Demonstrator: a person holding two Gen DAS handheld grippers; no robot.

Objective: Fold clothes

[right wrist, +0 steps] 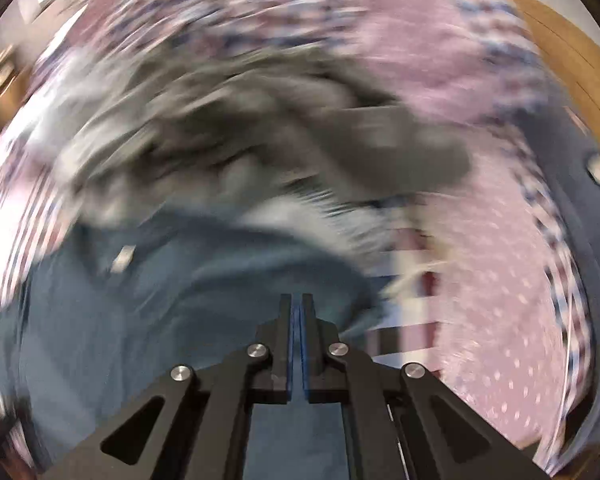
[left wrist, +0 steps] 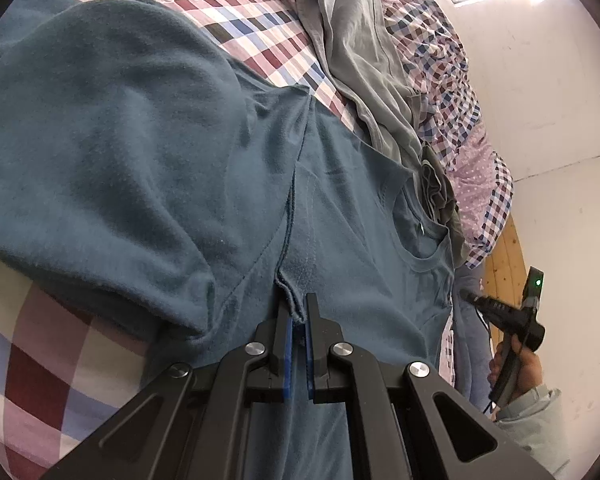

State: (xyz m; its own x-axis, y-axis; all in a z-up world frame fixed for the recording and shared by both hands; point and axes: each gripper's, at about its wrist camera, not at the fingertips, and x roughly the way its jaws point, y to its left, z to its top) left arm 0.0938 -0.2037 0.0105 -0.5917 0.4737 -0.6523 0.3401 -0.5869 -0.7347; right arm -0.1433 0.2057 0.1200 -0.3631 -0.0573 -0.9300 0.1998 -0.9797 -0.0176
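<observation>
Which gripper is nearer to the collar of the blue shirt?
Right, as far as the left view shows. The right gripper points at the shirt's edge just beside the collar. The left gripper pinches a fold of the blue shirt farther away.

Nothing readable here, honestly. No brand names, numbers or signs in either view. The teal t-shirt [left wrist: 340,216] has a tiny white tag inside its collar, right of centre in the left wrist view, but it's far too small to make out. It shows as a pale smear at left of centre in the right wrist view, where everything is motion-blurred anyway.
</observation>
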